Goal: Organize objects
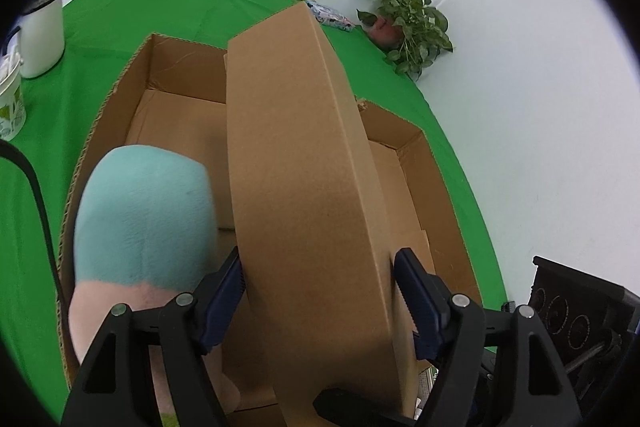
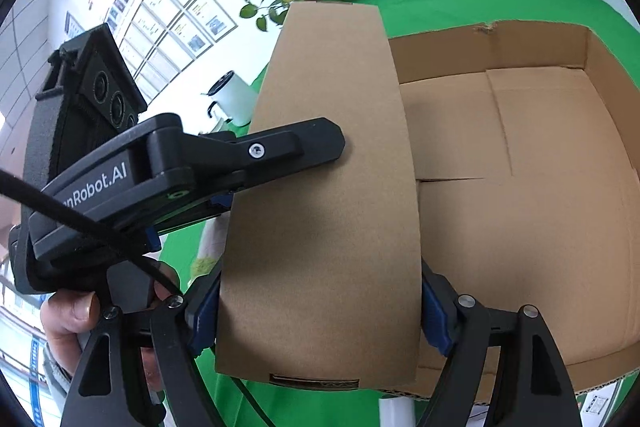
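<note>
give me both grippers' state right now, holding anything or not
left gripper: closed on the narrow cardboard box, one pad on each side
right gripper: closed on the same narrow cardboard box

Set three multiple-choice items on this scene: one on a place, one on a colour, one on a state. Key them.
1. Where does the plush toy lie?
A. Inside the open carton
B. On top of the closed box
C. On the floor

2. What colour is the tablecloth?
A. Blue
B. Green
C. Red

3. How is the right claw?
A. Open and empty
B. Shut on the closed box
C. Shut on a bottle

Key:
1 A, the carton's walls rise around the toy.
2 B, green shows all around the carton.
3 B, both pads press the box's sides.
</note>
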Demonstrator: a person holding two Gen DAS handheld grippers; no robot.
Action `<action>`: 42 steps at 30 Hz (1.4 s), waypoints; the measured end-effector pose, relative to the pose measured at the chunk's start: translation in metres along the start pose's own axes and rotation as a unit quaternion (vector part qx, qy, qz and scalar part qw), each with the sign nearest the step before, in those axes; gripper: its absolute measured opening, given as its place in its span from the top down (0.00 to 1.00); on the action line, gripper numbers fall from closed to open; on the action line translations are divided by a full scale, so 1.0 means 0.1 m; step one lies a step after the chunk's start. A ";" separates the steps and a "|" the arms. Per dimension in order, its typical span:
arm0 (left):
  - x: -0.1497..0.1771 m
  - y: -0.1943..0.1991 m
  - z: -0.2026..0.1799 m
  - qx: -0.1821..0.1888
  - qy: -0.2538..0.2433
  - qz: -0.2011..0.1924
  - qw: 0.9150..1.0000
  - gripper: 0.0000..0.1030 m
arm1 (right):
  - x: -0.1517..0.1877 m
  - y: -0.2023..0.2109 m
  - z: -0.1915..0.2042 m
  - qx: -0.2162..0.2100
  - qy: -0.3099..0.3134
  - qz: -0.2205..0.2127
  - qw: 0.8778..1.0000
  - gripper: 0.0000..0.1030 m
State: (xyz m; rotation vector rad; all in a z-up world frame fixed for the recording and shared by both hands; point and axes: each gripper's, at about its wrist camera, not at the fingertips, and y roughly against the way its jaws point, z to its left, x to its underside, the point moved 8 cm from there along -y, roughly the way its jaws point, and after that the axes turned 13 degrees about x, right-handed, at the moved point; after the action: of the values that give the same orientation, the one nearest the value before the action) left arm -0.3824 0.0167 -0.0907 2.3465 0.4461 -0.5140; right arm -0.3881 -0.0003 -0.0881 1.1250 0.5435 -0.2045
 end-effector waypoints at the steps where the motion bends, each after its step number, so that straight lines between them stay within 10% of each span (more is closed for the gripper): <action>1: -0.01 -0.05 -0.01 -0.002 0.001 0.008 1.000 0.28 | 0.00 0.00 -0.04 0.001 -0.006 0.000 1.000 0.25; 17: 0.01 -0.37 0.08 -0.116 -0.014 0.071 0.991 0.27 | 0.32 -0.40 -0.51 0.022 -0.046 0.055 0.997 0.25; 42: 0.07 -0.08 0.12 -0.094 -0.024 0.047 0.994 0.30 | 0.46 -0.36 -0.37 0.014 -0.034 0.046 0.998 0.19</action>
State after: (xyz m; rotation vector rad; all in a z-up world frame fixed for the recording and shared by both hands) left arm -0.3824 0.0151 -0.1068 2.1587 0.3441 -0.4628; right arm -0.3761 0.0225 -0.1522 1.1625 0.4284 -0.1711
